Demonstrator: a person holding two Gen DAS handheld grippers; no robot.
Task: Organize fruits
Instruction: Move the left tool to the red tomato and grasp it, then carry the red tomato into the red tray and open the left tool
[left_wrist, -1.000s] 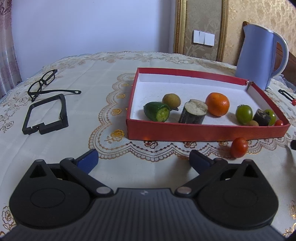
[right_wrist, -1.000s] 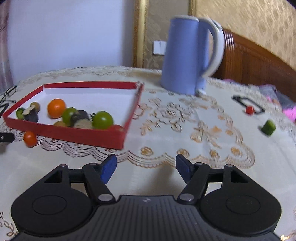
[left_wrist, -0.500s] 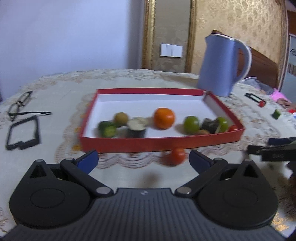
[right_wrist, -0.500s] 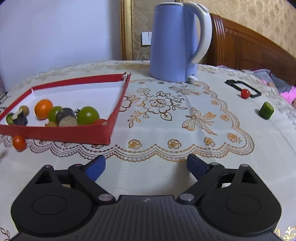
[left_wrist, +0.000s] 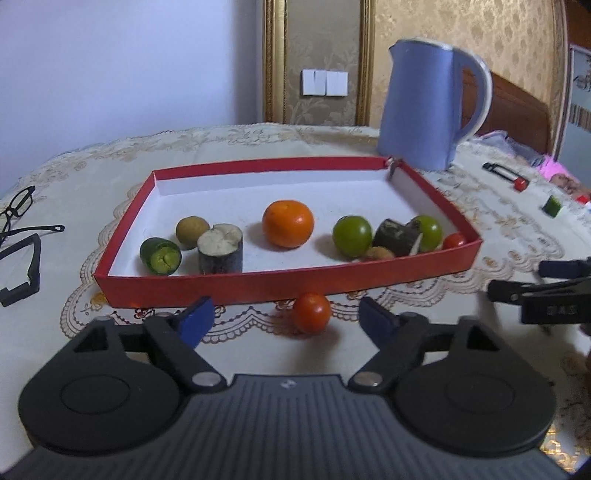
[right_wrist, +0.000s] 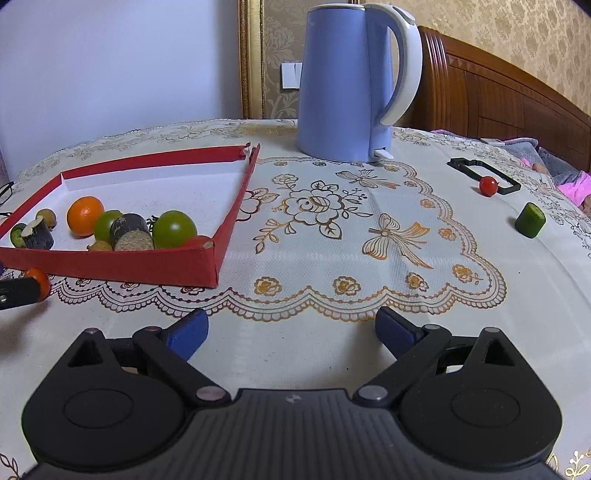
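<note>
A red-walled box (left_wrist: 280, 286) (right_wrist: 122, 264) with a white floor holds an orange (left_wrist: 288, 228), green fruits and several cut pieces. Just outside its front wall a red tomato (left_wrist: 311, 312) (right_wrist: 37, 277) rests on the cloth. My left gripper (left_wrist: 286, 317) has the tomato between its blue pads, which are closing and stand apart from it. My right gripper (right_wrist: 291, 330) is open over bare tablecloth with nothing between its fingers. A small red tomato (right_wrist: 488, 185) and a green cut piece (right_wrist: 530, 220) lie far right.
A blue kettle (right_wrist: 347, 81) (left_wrist: 424, 107) stands behind the box. Black glasses (left_wrist: 16, 208) and a black frame (left_wrist: 22, 269) lie at the left; another black frame (right_wrist: 480, 173) lies far right. The right gripper's finger (left_wrist: 543, 291) reaches in beside the box.
The left gripper swung right so the tomato now sits between its pads, and the pads have narrowed. The right gripper's jaws widened and its view turned right toward the kettle.
</note>
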